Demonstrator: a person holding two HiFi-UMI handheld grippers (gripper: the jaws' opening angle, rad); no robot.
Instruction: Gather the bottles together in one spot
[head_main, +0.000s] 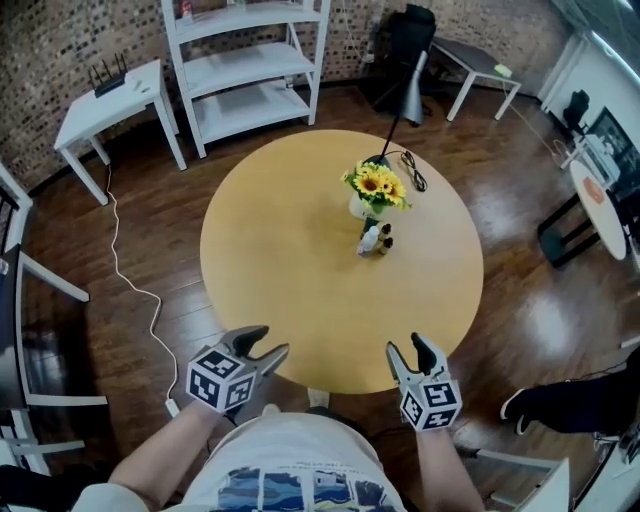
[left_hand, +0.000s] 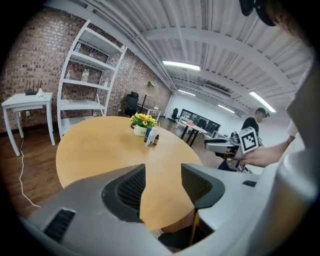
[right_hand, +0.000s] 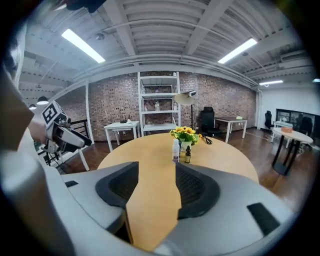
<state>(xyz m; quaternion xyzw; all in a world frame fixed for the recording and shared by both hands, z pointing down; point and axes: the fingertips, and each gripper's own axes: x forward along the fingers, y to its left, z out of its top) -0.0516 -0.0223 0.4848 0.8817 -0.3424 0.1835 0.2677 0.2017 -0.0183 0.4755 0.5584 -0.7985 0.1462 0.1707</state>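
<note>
Maybe three bottles (left_hand: 150, 136), left gripper view only

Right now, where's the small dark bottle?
Head view: the small dark bottle stands right of centre on the round table, beside the white bottle on its left, on the near side of the sunflower vase.

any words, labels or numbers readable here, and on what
None can be read.
White bottle: label too small.
Shirt: print blurred and cut off.
Left claw and right claw: cubes bear black-and-white square patterns, no letters.
</note>
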